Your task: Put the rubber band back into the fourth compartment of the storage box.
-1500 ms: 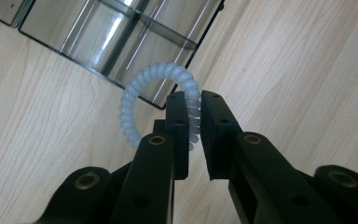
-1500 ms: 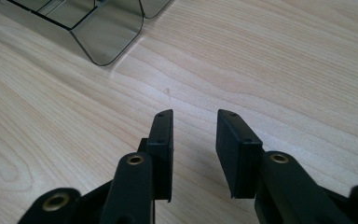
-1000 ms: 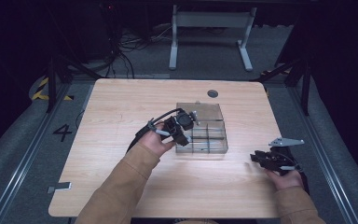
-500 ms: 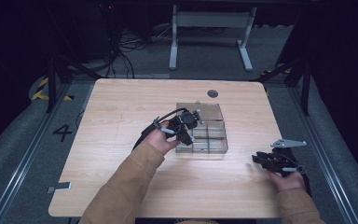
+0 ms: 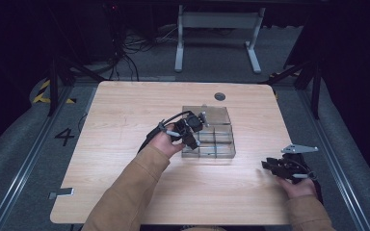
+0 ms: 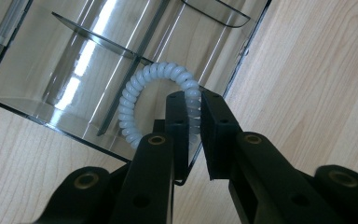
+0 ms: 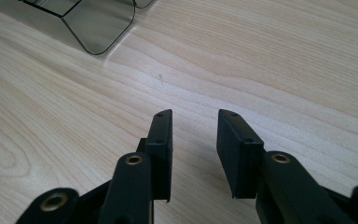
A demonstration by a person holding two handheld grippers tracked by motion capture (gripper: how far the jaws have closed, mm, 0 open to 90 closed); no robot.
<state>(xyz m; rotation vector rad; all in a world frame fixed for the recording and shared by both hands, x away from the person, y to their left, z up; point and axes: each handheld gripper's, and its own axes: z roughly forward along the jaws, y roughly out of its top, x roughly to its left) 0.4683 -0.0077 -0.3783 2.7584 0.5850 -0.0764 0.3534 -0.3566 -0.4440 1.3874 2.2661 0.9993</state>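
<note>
My left gripper [image 6: 193, 100] is shut on a white spiral hair tie [image 6: 135, 88], pinching one side of the ring. It holds the tie over a corner compartment of a clear divided box [image 6: 37, 93]. In the high view this left gripper [image 5: 192, 132] hovers at the near left part of the clear box [image 5: 219, 144], mid-table. My right gripper [image 7: 193, 121] stands open just above bare wood with nothing between its jaws, which have just been opening a little. In the high view the right gripper [image 5: 272, 166] sits near the table's right front.
The wooden table [image 5: 125, 110] carries a dark round grommet [image 5: 219, 96] behind the box. A rounded corner of the clear box [image 7: 98, 23] lies ahead of the right gripper. Dark floor, cables and a desk frame surround the table.
My left hand has moved right and slightly down, bringing the hair tie over the box. The right hand has stayed where it was.
</note>
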